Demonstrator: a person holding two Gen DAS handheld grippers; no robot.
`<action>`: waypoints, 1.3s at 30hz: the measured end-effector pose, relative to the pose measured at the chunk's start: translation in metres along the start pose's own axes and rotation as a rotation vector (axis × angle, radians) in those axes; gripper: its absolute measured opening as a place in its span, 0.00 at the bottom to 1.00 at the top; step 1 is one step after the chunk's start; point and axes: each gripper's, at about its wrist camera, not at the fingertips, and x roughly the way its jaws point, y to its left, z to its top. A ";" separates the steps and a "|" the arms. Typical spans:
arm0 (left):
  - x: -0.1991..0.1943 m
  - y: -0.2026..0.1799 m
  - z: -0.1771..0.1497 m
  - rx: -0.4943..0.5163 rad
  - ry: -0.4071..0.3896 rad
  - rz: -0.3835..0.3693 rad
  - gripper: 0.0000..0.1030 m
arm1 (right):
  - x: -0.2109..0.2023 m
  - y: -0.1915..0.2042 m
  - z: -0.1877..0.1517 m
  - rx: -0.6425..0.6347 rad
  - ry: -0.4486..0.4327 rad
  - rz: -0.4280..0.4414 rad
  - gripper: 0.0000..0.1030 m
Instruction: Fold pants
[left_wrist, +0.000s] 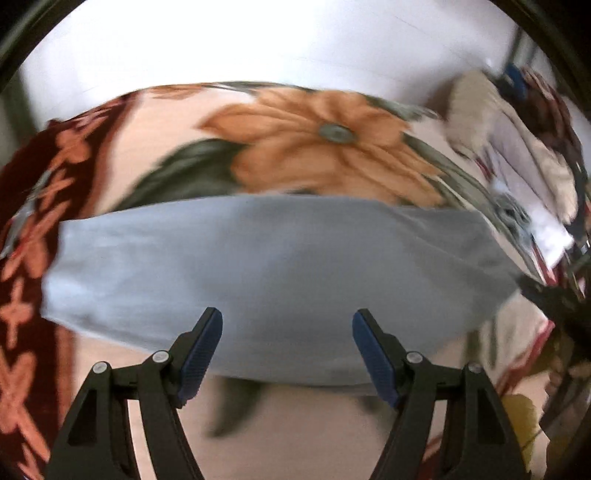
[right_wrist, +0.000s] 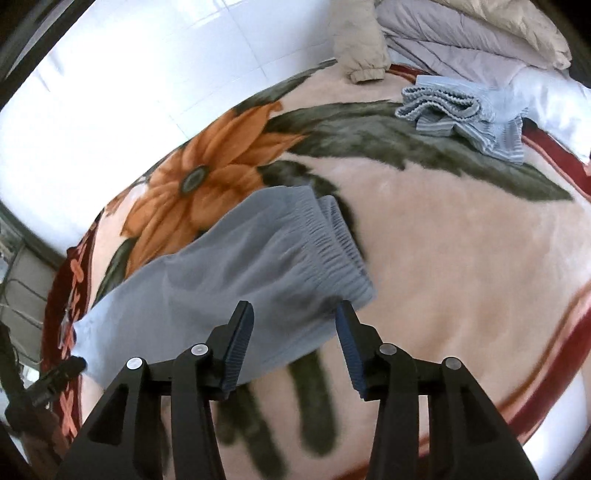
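The pants (left_wrist: 266, 273) are light grey-blue and lie flat on a floral blanket (left_wrist: 314, 136), stretched from left to right in the left wrist view. My left gripper (left_wrist: 287, 317) hovers over their near edge, its jaws open with nothing between the blue pads. In the right wrist view the pants (right_wrist: 221, 266) run diagonally, with the gathered elastic waistband (right_wrist: 332, 247) at the right end. My right gripper (right_wrist: 294, 308) hangs just above the waist end, its jaws open, and the cloth lies below them, not pinched.
A crumpled blue striped garment (right_wrist: 461, 110) lies at the back of the blanket (right_wrist: 443, 240), beside a beige jacket sleeve (right_wrist: 362, 40), a grey quilt (right_wrist: 461, 40) and a white pillow (right_wrist: 554, 99). White floor tiles (right_wrist: 110, 92) lie past the bed's far edge.
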 end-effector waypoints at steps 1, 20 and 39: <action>0.008 -0.018 -0.002 0.020 0.016 -0.017 0.74 | 0.005 0.000 0.000 -0.018 0.011 -0.011 0.46; 0.058 -0.092 -0.064 0.218 0.080 0.096 0.78 | 0.037 -0.004 0.065 -0.261 -0.001 0.050 0.48; 0.049 -0.071 -0.049 0.043 0.075 0.028 0.71 | 0.082 0.000 0.078 -0.336 -0.025 0.063 0.48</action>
